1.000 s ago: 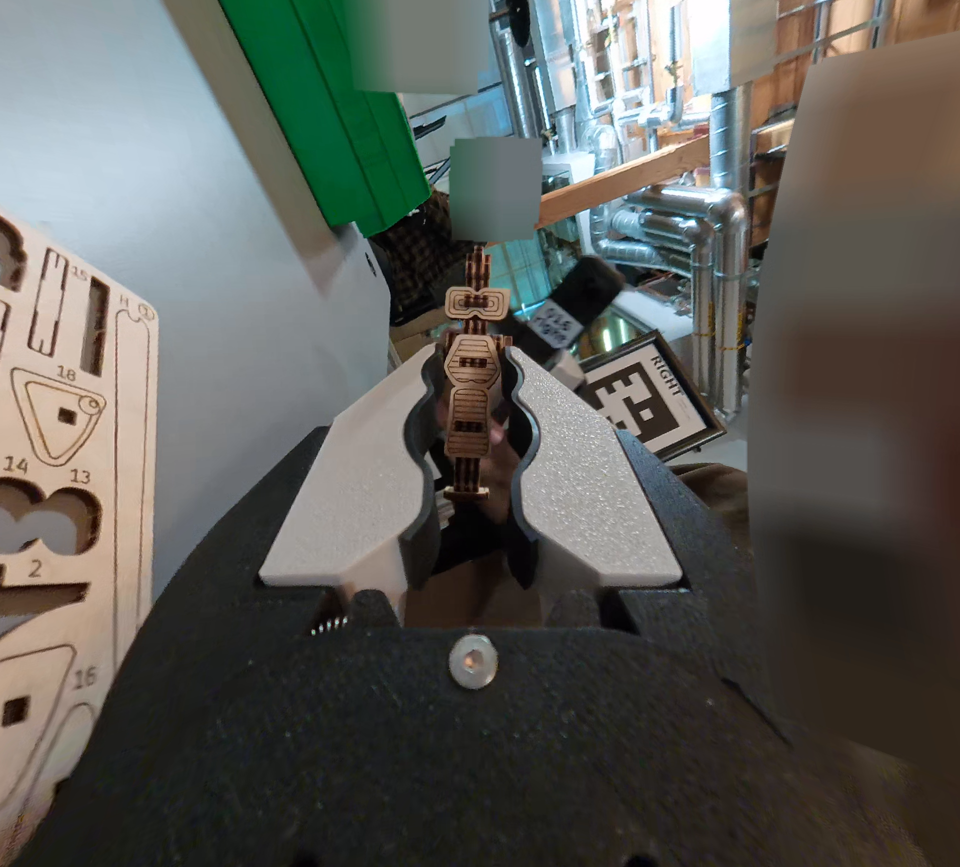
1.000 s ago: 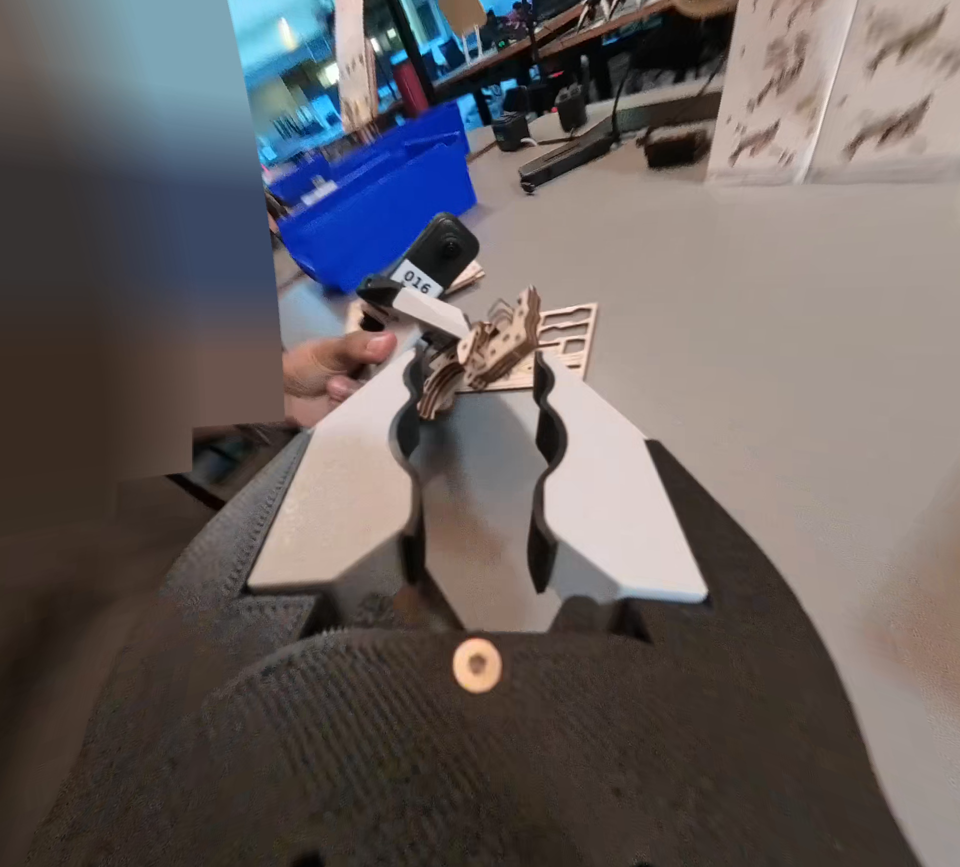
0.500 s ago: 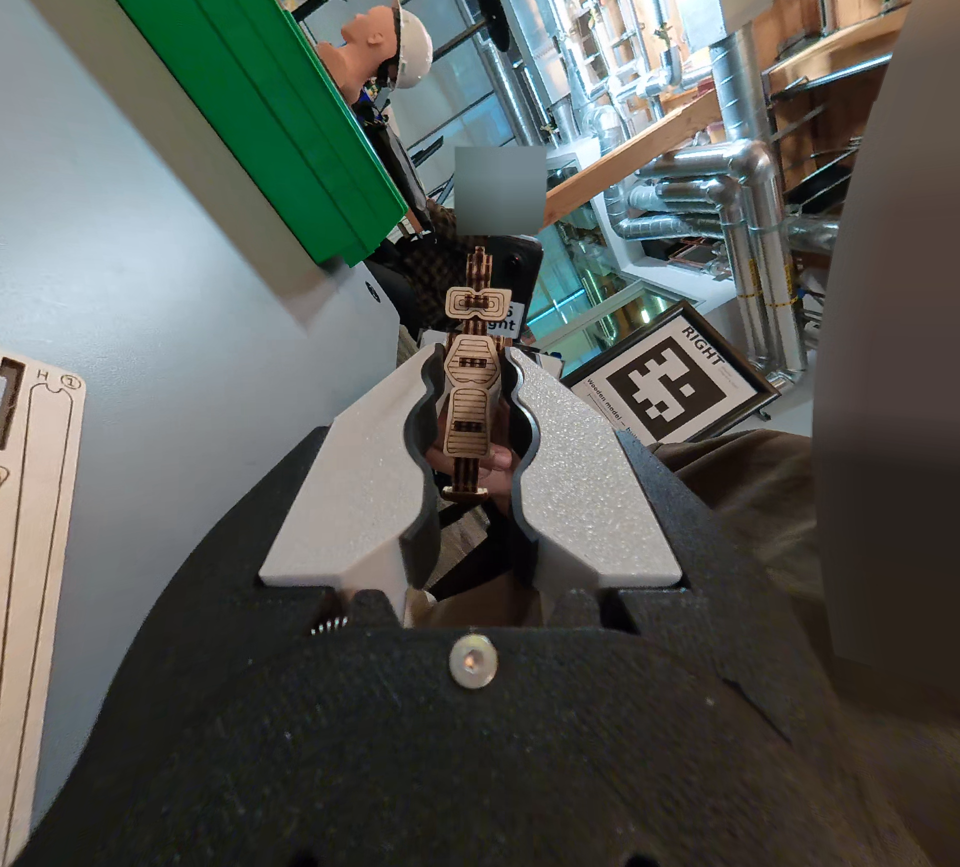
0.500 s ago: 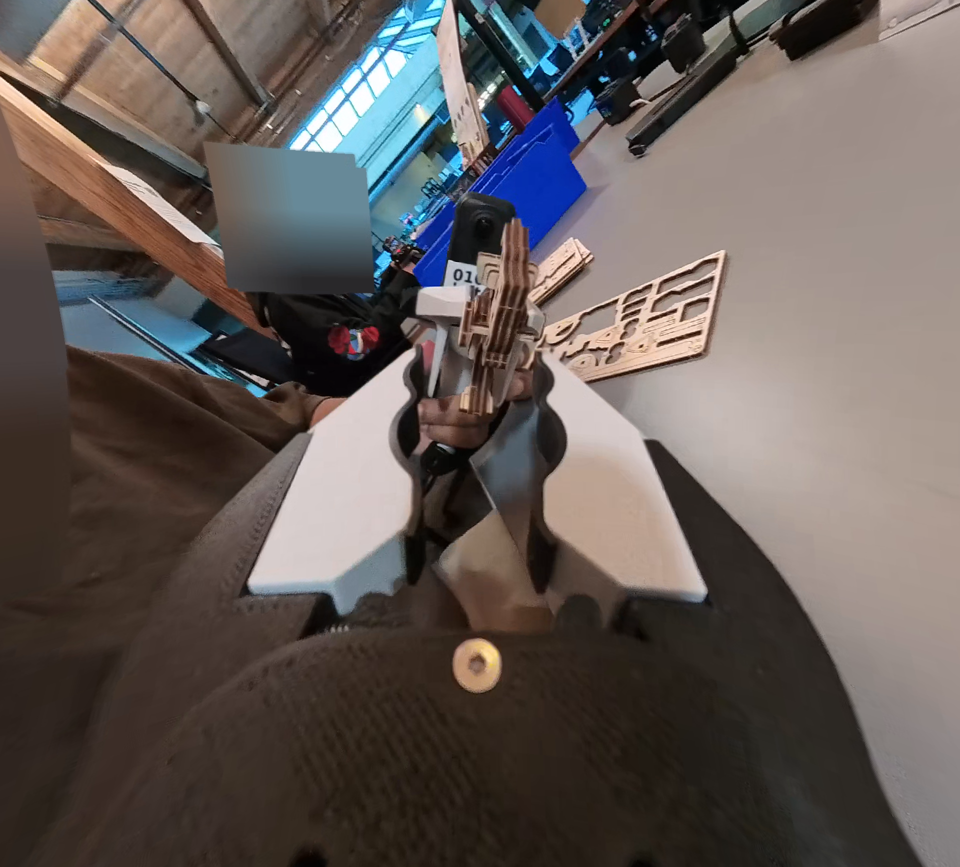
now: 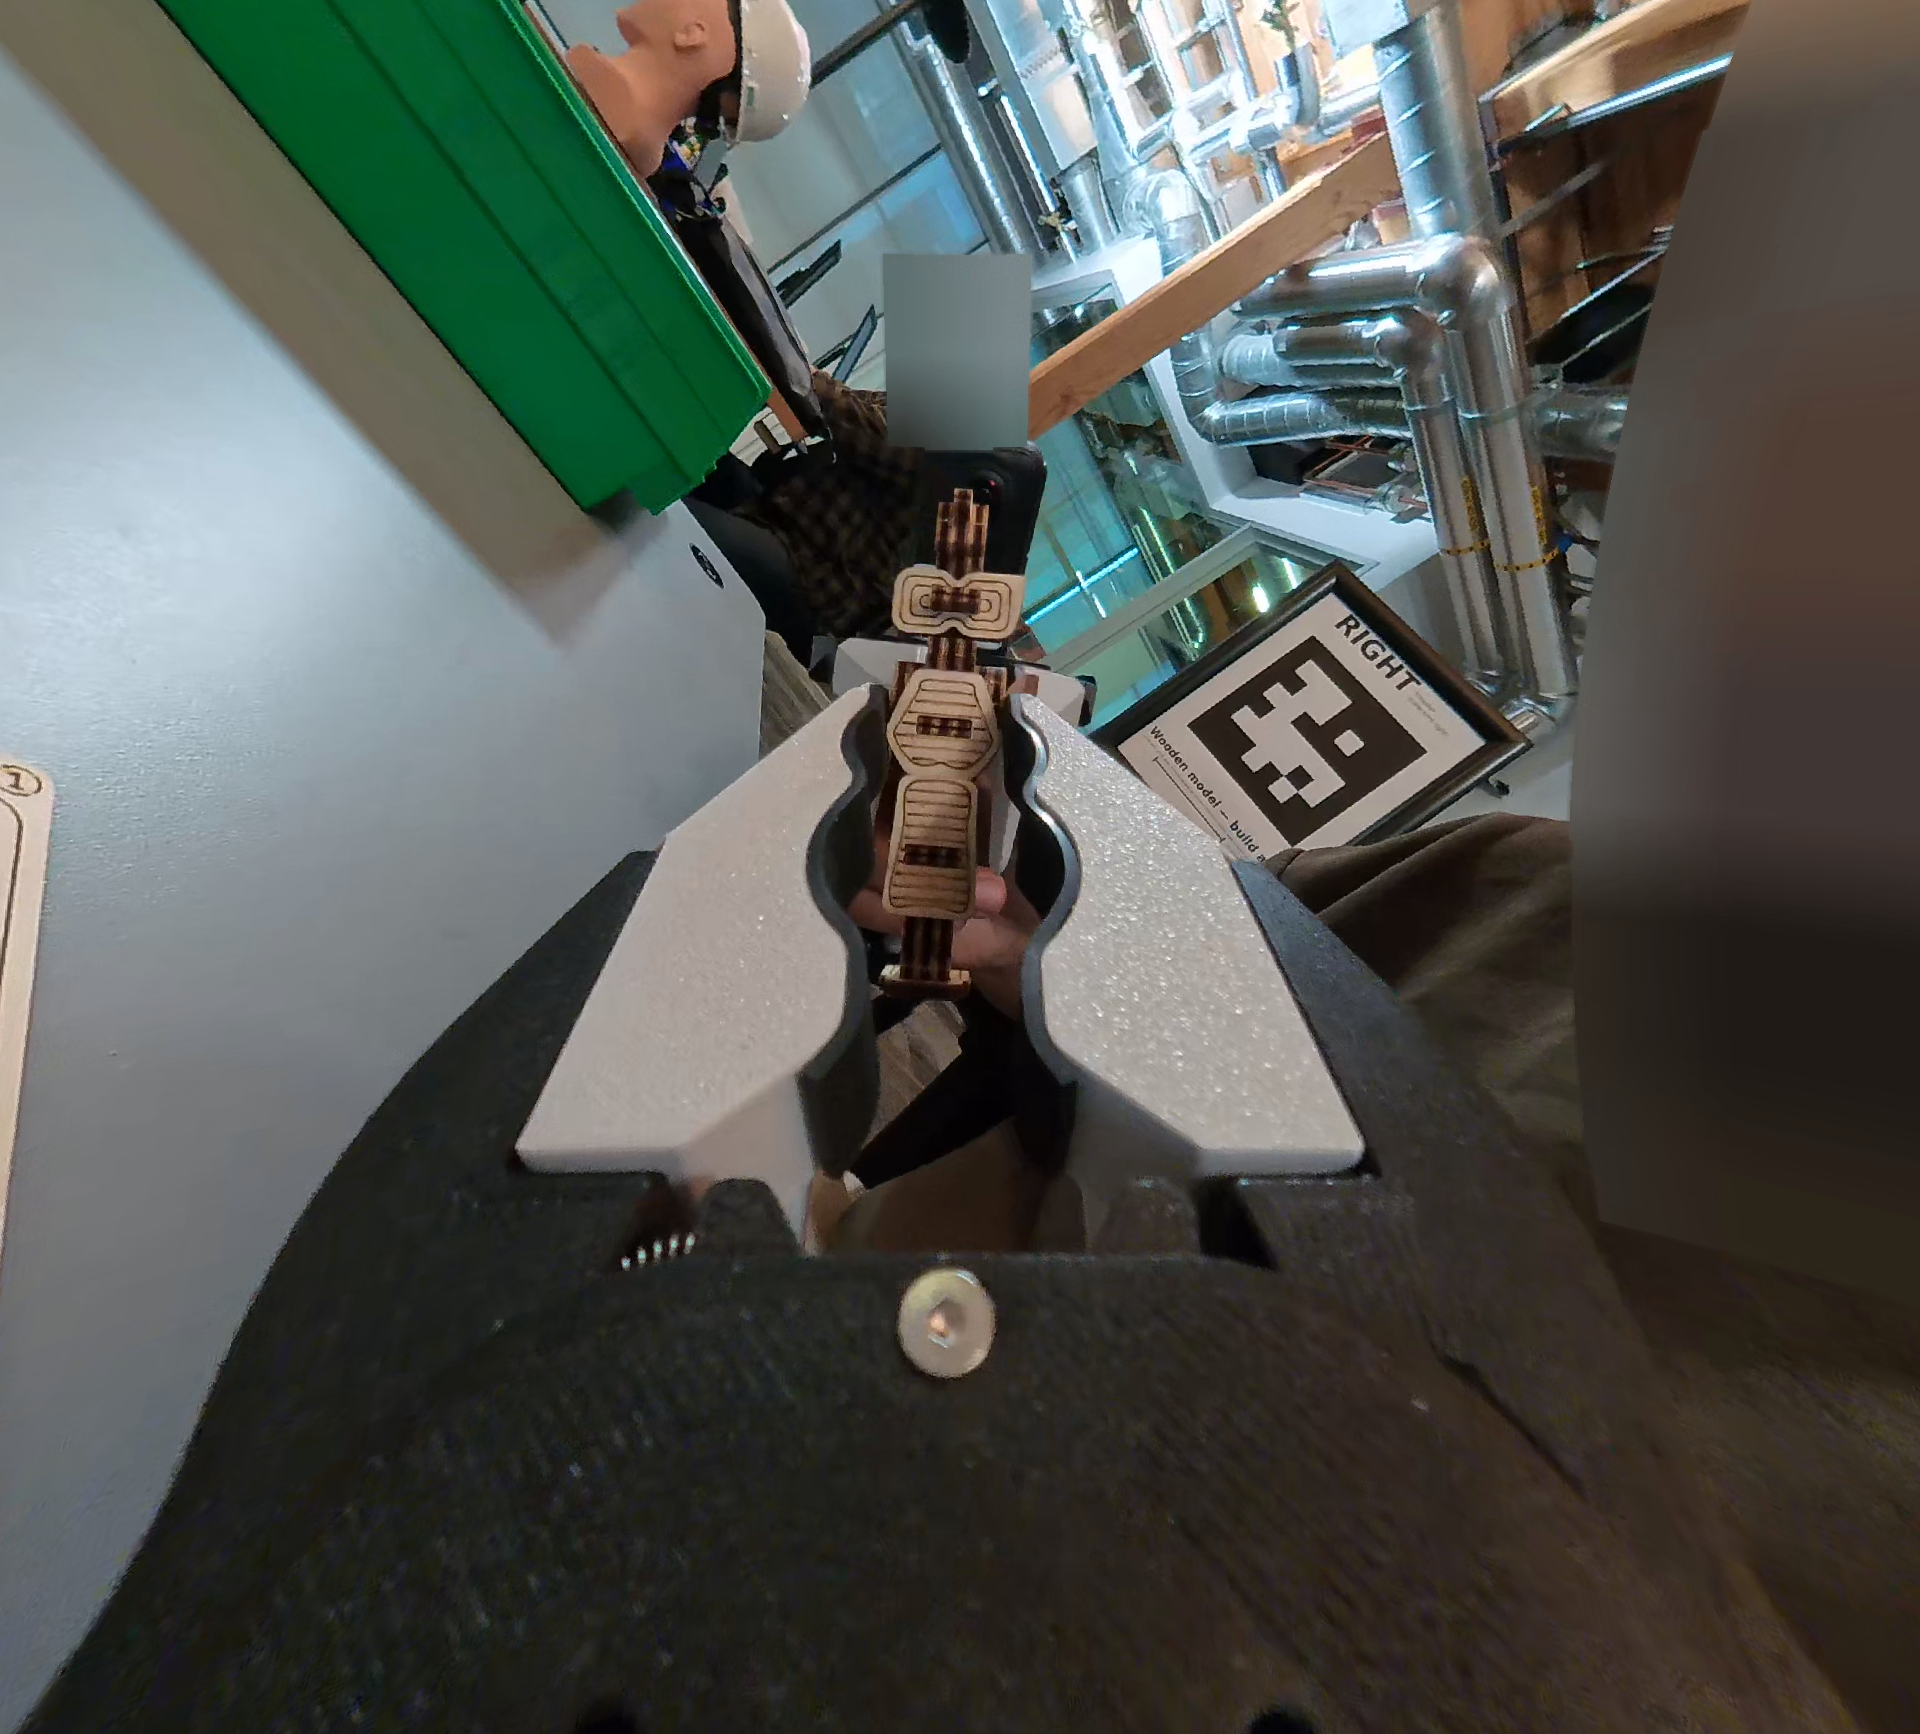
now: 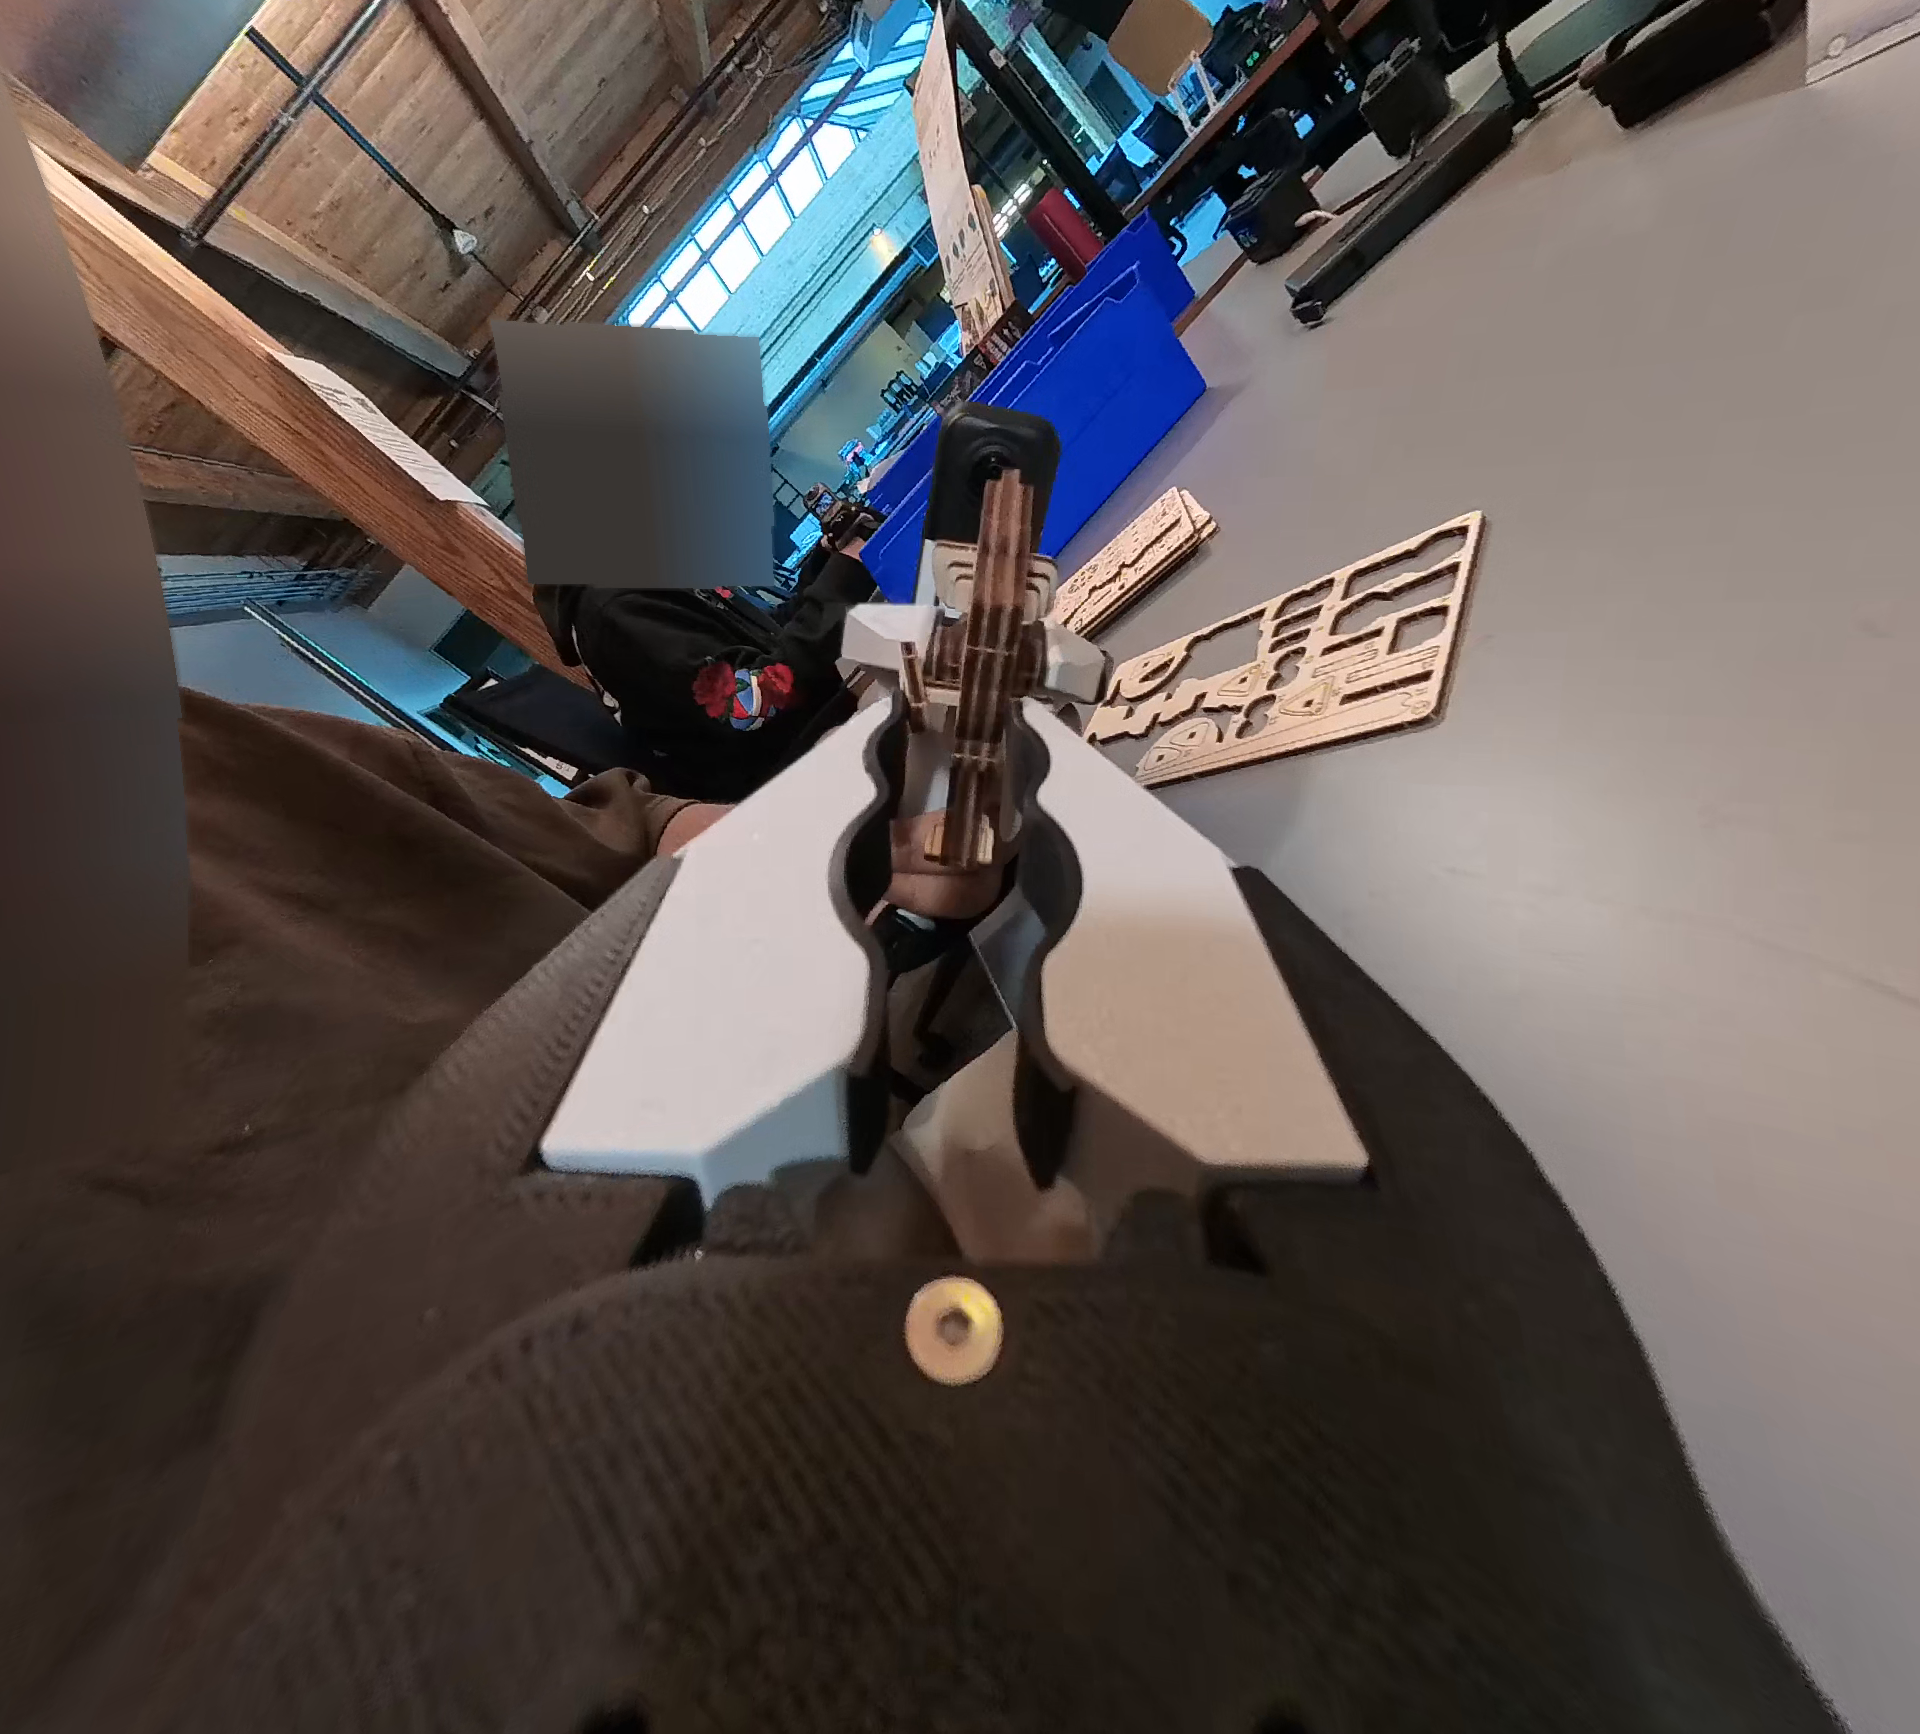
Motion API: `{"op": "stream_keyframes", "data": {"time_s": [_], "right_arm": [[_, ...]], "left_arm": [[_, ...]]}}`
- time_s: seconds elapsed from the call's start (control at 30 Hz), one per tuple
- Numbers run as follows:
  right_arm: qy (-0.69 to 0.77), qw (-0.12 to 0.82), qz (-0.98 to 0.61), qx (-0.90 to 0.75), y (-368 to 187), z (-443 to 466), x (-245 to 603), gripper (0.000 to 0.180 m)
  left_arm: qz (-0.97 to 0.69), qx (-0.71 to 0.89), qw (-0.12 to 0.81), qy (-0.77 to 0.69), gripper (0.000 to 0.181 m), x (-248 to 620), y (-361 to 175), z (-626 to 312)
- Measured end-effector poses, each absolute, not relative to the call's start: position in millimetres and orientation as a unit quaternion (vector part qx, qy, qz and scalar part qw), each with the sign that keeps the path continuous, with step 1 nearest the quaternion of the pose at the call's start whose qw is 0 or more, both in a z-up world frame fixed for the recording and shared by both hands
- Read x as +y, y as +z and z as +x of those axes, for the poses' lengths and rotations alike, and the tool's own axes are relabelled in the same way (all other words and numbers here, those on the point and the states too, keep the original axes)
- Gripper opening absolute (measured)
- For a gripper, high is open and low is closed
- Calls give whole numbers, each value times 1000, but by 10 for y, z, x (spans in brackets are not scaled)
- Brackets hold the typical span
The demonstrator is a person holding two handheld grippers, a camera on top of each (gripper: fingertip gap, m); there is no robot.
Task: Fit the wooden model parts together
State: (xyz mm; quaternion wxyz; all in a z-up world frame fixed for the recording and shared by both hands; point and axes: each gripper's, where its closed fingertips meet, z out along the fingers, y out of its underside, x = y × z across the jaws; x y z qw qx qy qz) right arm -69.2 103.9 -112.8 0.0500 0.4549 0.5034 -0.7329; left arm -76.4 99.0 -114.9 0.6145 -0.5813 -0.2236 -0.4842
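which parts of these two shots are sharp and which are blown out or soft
Left wrist view: wooden model crisp between the left gripper fingers; windows top right blown out. Right wrist view: model and part sheet sharp, gripper body near the lens soft, strong wide-angle bending.

1. The left wrist view sits just behind the left gripper [image 5: 940,749], looks forward along its 2 grey fingers [image 5: 748,936], and is rolled so that the grey table [image 5: 260,645] rises along the left edge.
2. It faces the right gripper [image 5: 1049,697] close ahead, with a framed marker card [image 5: 1309,739] and silver pipes [image 5: 1351,354] beyond.
3. The right wrist view sits just behind the right gripper [image 6: 956,739], tilted, with the table [image 6: 1558,749] on its right.
4. It faces the left gripper [image 6: 966,656] and a wooden sheet [image 6: 1299,666].
5. Both views share the wooden model [image 5: 940,749] [image 6: 982,645], seen near, from opposite sides.
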Motion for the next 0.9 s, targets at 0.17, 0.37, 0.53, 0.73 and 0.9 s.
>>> {"op": "stream_keyframes", "data": {"time_s": [0.17, 0.37, 0.53, 0.73, 0.9], "right_arm": [[-730, 42, 456, 508, -1137, -698, 1071, 16], [-715, 23, 449, 534, -1167, -687, 1062, 16], [-697, -11, 436, 569, -1179, -670, 1025, 16], [-692, -45, 411, 592, -1132, -646, 1002, 17], [-692, -68, 390, 604, -1087, -621, 984, 18]], "left_arm": [[-605, -200, 599, -485, 31, 1017, -1192, -664], [-623, -184, 596, -472, 36, 1018, -1221, -642], [-638, -176, 600, -450, 33, 1015, -1237, -652], [-641, -156, 612, -437, 29, 999, -1178, -638], [-648, -134, 625, -414, 28, 987, -1126, -621]]}}
